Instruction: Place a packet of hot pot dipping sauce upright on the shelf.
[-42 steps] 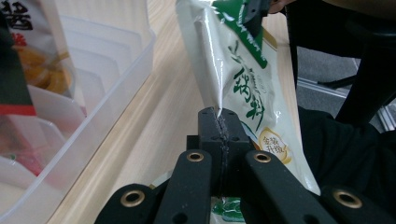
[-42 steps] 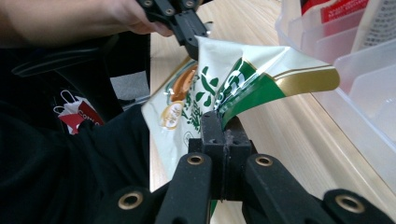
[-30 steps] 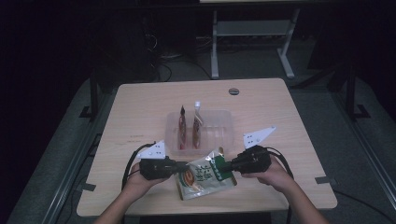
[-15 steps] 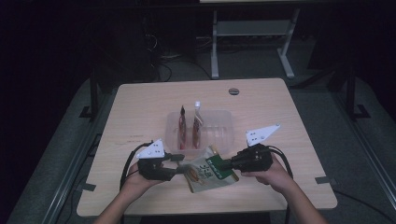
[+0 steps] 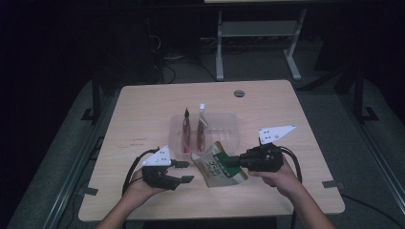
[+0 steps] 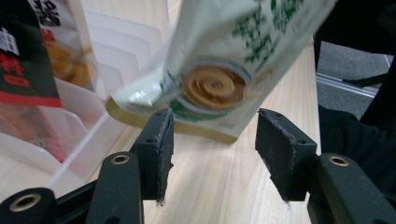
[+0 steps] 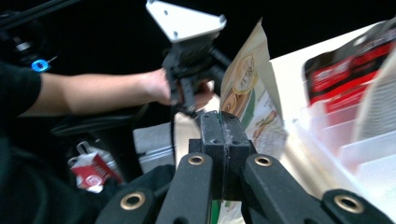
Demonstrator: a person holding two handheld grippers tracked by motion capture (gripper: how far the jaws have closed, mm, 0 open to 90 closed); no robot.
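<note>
Right claw clenched on green snack pouch, tilted against clear rack on counter; left claw released, just beside pouch.

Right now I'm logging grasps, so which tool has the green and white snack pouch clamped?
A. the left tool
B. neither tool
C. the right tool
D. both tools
C: the right tool has its jaws pressed shut on the edge of the green and white snack pouch, while the left tool stands open just short of it.
</note>
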